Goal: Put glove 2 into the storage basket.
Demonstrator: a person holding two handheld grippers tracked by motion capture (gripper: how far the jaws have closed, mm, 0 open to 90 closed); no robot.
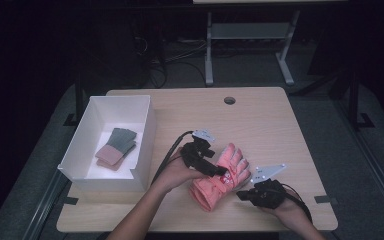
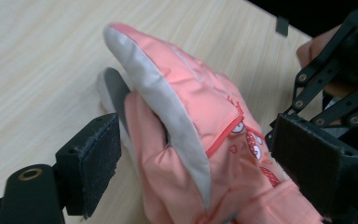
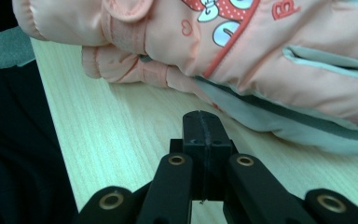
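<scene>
Pink ski gloves [image 1: 219,179] lie stacked on the wooden table [image 1: 265,125], near its front edge; the left gripper [image 2: 193,158] straddles them with jaws wide, pads clear, while the right gripper [image 3: 206,135], jaws pressed together on nothing, sits just beside them

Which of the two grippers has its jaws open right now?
The left gripper: its jaws stand wide around the pink glove. The right gripper's pads are pressed together, empty.
</scene>
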